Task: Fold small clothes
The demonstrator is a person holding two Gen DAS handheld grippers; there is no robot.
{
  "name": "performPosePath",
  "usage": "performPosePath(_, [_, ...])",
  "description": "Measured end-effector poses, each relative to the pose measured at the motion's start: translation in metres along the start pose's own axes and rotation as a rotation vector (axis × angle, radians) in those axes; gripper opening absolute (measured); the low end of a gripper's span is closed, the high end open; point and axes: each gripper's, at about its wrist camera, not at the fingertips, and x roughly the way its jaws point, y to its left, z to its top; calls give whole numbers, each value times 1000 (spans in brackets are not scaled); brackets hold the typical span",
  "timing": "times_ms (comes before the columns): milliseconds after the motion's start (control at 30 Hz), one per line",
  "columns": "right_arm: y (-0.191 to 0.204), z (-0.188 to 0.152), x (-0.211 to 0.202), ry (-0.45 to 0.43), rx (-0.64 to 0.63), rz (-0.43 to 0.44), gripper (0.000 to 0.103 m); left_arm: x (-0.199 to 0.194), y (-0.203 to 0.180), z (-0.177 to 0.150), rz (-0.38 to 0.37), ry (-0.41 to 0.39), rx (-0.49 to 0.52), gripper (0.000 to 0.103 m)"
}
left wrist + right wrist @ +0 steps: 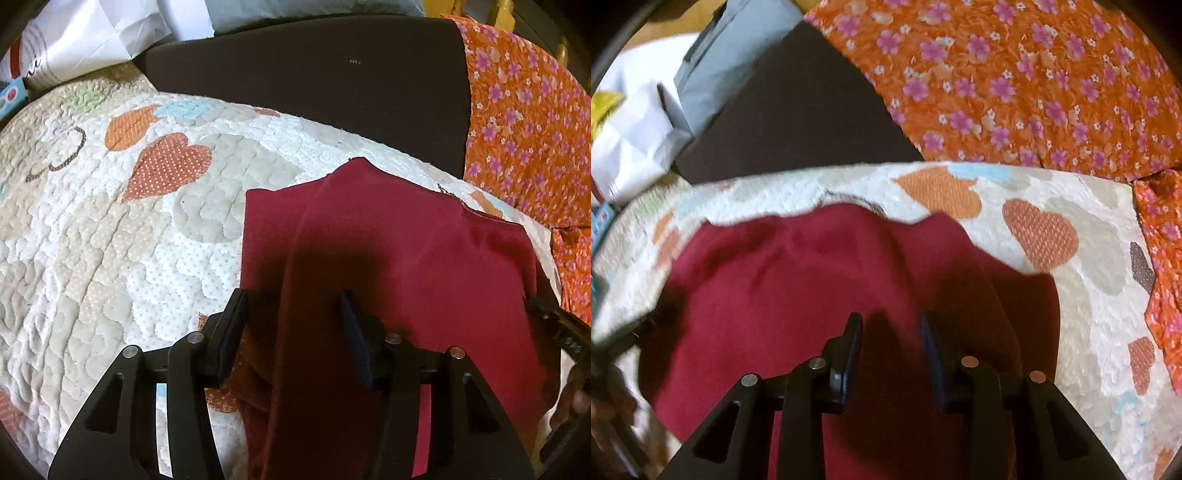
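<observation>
The dark red soft knit garment [406, 251] looks light, limp, prone to slump; best pinched at its twelve-o'clock hem; left gripper [291, 314] stands half-wide around a fold; right gripper [891, 332] narrower, grip uncertain.

Quilt [92, 229] left of garment [406, 240] seemingly clear

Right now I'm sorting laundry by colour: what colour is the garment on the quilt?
Plain dark red garment, no pattern; clearest in the left wrist view.

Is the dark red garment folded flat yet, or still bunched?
Still bunched: the dark red garment lies on the quilt with a raised ridge and uneven edges, not a neat flat fold.
</observation>
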Motion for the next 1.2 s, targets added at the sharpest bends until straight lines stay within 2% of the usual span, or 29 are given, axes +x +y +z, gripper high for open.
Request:
performPosePath(167, [14,8,-3,36,-33,-46,31,-4,-1,-2,12,-13,14,51])
performPosePath(333, [38,25,-19,7,-27,77,31,-11,1,-3,27,-28,15,51])
performPosePath(567, [115,44,-5,2,-128,218,31,-37,11,-19,47,-28,12,51])
performPosePath(733, [165,57,15,12,-178,307,31,-54,28,-37,-11,-4,-61,51])
performPosePath(900, [203,65,39,32,-237,305,31,-47,38,-45,-57,36,-118,51])
performPosePath(1000, [222,65,73,98,-277,259,31,-40,39,-43,-72,47,-128,51])
performPosePath(1100, [226,62,101,144,-261,250,31,-34,39,-40,-69,55,-128,56])
performPosePath(1133, [226,62,102,118,-256,253,31,-33,39,-39,-74,55,-135,59])
performPosePath(1200, [224,63,99,123,-246,261,31,-33,41,-37,-81,52,-152,61])
